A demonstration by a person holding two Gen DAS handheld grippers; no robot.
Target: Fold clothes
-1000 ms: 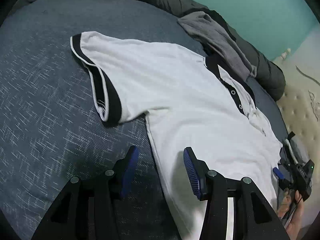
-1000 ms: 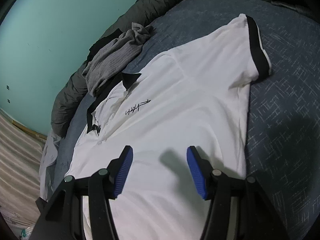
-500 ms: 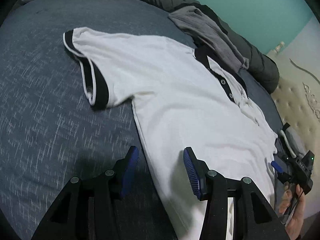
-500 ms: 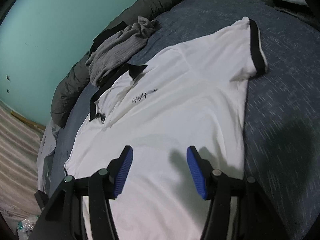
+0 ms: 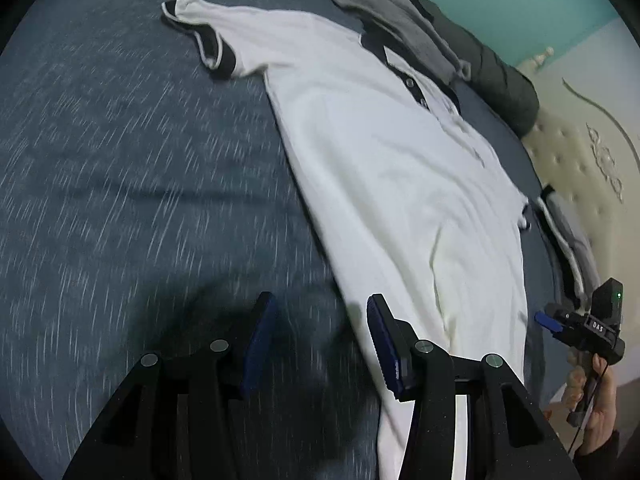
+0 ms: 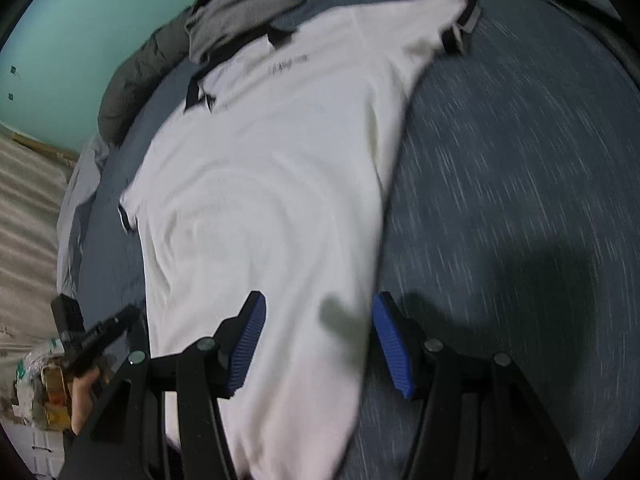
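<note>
Now the white polo shirt (image 5: 384,184) lies flat, front up, on the blue-grey bed cover (image 5: 120,200). Left gripper (image 5: 318,340) and right gripper (image 6: 318,340) both hover over its lower hem area, jaws about half open, gripping nothing. Grey garment (image 5: 392,12) touches the collar.

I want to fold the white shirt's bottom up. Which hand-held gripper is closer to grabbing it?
Right, probably. The right hand-held gripper hangs open right over the white shirt near its bottom. The left hand-held gripper is open over the blue bedspread, beside the shirt's edge.
</note>
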